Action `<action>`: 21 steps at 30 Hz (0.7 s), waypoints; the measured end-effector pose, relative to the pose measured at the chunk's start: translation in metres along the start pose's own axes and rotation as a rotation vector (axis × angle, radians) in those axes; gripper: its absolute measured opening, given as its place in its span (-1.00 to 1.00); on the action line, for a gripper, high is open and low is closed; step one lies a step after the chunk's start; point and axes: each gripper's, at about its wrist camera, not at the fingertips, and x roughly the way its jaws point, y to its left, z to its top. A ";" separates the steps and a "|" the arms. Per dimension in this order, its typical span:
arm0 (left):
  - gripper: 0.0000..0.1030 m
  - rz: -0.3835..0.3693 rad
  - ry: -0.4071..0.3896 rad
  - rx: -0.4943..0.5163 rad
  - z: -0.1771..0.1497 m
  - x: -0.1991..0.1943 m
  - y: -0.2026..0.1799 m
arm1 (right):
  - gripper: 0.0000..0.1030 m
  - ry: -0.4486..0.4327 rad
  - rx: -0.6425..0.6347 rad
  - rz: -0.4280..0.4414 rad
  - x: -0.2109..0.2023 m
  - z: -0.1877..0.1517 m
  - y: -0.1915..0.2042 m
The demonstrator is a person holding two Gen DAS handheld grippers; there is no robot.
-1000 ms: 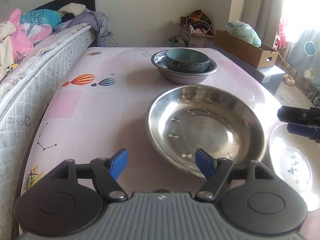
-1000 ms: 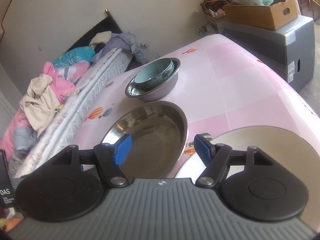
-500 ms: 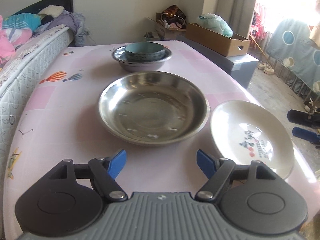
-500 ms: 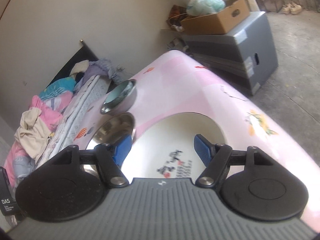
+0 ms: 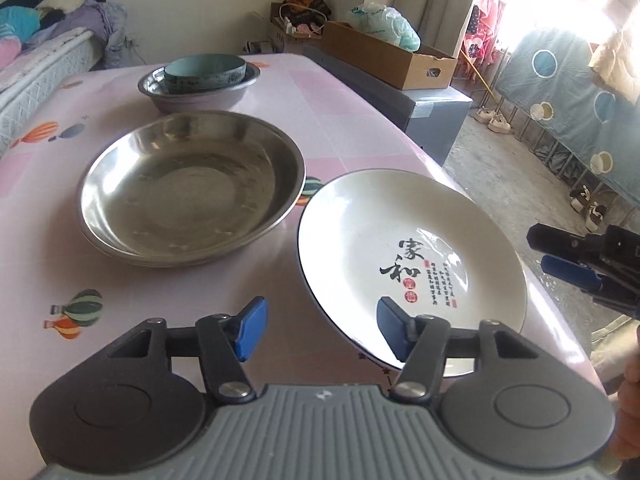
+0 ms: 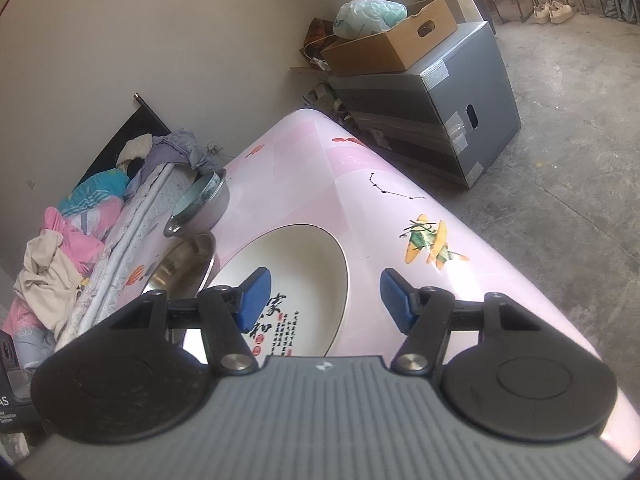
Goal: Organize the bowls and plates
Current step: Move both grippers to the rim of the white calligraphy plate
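Plate (image 5: 412,256): white w/ calligraphy, lower right on worktop (image 5: 40,264), beside steel basin (image 5: 192,188).
Bowl (image 5: 205,72): teal, in steel bowl (image 5: 199,90), upper left.
Left tongs (image 5: 319,332): just closing, part open, empty; right pad over plate rim.
Right tongs (image 6: 326,300): just closing, part open, empty, over plate.

"家和" on white plate (image 5: 412,256)

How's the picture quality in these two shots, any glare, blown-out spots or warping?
Left wrist view: the window at upper right is blown out white, and glare streaks the white plate and the steel basin. Right wrist view: evenly lit, but fisheye distortion bends the pink table edge and the wall; both views are sharp.
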 end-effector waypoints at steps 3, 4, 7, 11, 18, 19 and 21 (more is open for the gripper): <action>0.00 -0.008 0.016 -0.007 0.000 0.007 0.000 | 0.04 0.007 -0.011 -0.004 0.007 0.000 -0.002; -0.03 -0.009 0.020 -0.008 0.001 0.009 -0.001 | 0.00 0.009 -0.013 -0.007 0.009 0.000 -0.003; -0.16 -0.013 0.031 -0.014 0.003 0.014 0.000 | -0.08 0.020 -0.014 -0.018 0.018 0.000 -0.006; -0.24 -0.017 0.036 -0.019 0.005 0.018 0.001 | -0.20 0.033 -0.012 -0.033 0.030 0.000 -0.010; -0.45 -0.039 0.035 -0.016 0.010 0.022 0.002 | -0.49 0.055 -0.027 -0.053 0.047 0.002 -0.007; -0.46 -0.041 0.036 -0.017 0.010 0.022 0.003 | -0.53 0.057 -0.031 -0.056 0.050 0.003 -0.006; -0.46 -0.042 0.036 -0.022 0.012 0.024 0.004 | -0.58 0.061 -0.037 -0.061 0.053 0.003 -0.007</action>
